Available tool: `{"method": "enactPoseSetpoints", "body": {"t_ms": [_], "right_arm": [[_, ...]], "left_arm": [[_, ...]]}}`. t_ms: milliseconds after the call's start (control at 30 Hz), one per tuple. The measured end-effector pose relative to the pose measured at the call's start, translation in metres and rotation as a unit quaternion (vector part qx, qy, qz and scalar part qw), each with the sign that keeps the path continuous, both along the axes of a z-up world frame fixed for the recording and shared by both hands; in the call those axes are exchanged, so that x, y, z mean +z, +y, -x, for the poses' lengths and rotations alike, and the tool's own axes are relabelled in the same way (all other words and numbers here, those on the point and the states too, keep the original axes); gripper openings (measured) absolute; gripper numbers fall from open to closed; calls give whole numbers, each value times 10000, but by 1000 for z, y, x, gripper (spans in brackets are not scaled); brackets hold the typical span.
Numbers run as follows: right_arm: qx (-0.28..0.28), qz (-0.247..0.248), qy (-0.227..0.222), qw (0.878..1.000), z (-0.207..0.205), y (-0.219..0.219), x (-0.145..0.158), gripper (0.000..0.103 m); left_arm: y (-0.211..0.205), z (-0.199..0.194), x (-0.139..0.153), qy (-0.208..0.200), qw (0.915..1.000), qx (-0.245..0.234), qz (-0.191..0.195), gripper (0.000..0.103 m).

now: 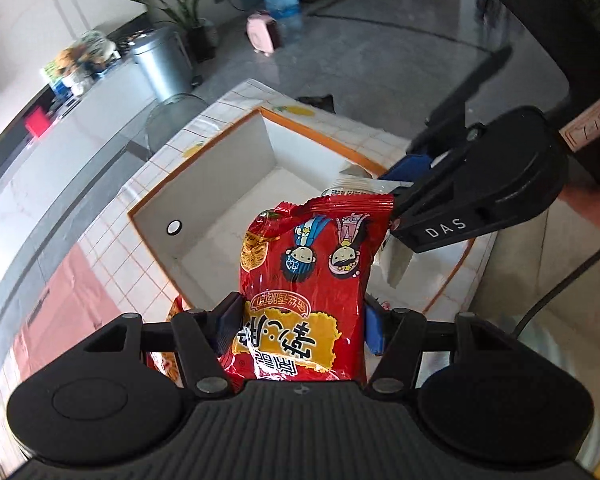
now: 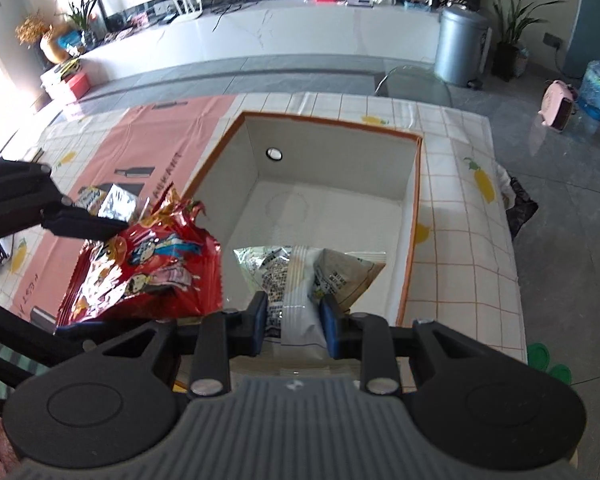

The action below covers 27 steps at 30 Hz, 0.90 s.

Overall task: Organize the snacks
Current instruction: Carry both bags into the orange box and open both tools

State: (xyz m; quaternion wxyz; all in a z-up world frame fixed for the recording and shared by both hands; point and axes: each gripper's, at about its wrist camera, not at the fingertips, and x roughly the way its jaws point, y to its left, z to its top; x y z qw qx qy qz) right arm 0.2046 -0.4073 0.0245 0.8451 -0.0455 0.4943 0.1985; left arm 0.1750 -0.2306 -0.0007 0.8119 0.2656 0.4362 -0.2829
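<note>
Both grippers hang over the empty box (image 2: 408, 216), ready to drop their snacks in. The left gripper (image 1: 300, 328) pinches a red packet (image 1: 308, 280). The right gripper (image 2: 296, 326) pinches a pale packet (image 2: 300, 276).

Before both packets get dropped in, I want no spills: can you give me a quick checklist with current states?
1. Left hand-held gripper clamped on the red cartoon-printed snack bag: ok.
2. Right hand-held gripper shut on the white and silver printed snack packet: ok.
3. White orange-rimmed cardboard box open, floor bare: ok.
4. White packet over the box opening: ok.
5. Red bag fully past the box rim: cannot tell.
</note>
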Motion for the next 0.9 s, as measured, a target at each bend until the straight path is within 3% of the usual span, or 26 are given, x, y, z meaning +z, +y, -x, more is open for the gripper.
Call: {"method": "enactPoseSetpoints", "body": {"t_ms": [133,400,633,900], "right_arm": [[260,-51,159,9995,-12,3,-13,26],[618,145,516,9966,-34,14,-37,26],[1050,462,580,9917,-36,38,-55,27],[1057,721,730,9891,-43,43,-71,29]], "left_arm": [[-4,-22,-11,228,9991,-340,-82,65],[-19,-48,-43,415,9927,-952,-618,64],[-22,-59,-63,509,9863,-1214,-992,63],[-16,-65,-72,594,9852,-1305,-935,67]]}}
